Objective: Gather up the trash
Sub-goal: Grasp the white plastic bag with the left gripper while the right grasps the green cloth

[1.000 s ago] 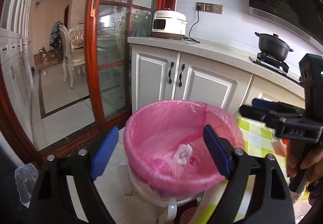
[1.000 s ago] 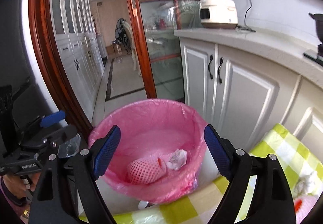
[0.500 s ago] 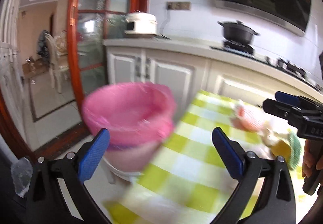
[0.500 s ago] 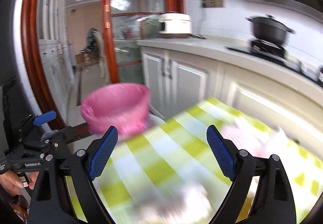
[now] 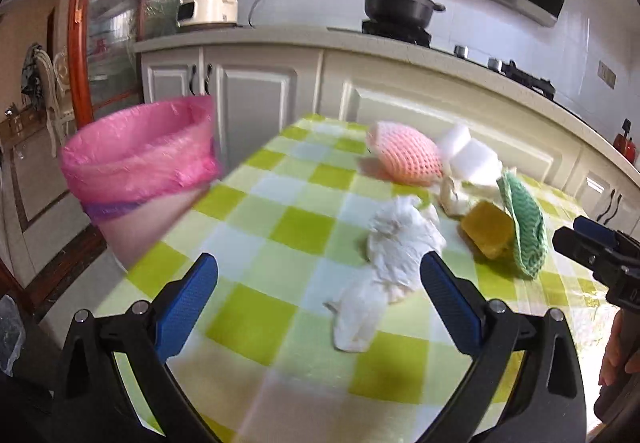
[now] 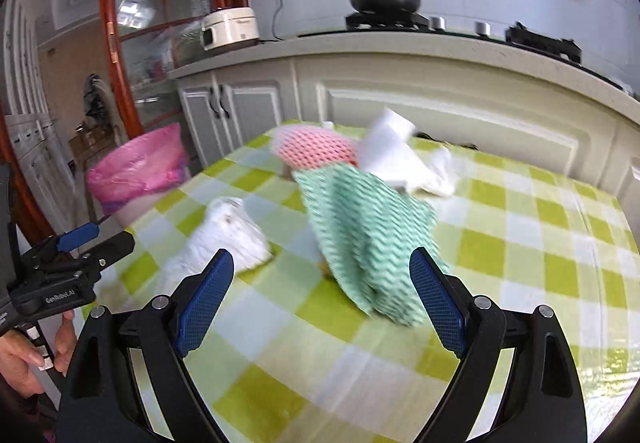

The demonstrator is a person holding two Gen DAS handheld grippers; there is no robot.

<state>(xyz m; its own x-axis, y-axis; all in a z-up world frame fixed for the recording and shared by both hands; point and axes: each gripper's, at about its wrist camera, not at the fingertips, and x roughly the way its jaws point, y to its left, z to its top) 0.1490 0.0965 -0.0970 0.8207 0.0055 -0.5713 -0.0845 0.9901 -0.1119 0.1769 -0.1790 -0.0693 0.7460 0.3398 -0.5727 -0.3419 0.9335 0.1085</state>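
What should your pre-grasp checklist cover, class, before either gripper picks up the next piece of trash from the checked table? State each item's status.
1. Left gripper open and empty: ok.
2. Right gripper open and empty: ok.
3. Crumpled white tissue ahead of the left gripper: ok.
4. Green wavy-patterned cloth ahead of the right gripper: ok.
5. Pink-lined round bin at the table's edge, mouth open: ok.
6. Right view sharp enough for aiming: not ok, blurred.

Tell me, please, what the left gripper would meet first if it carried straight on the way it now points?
Most likely the crumpled white tissue on the checked tablecloth: it lies just ahead, between the open fingers of the left gripper. The fisheye view leaves depth uncertain, so whether the gripper would pass above it is unclear.
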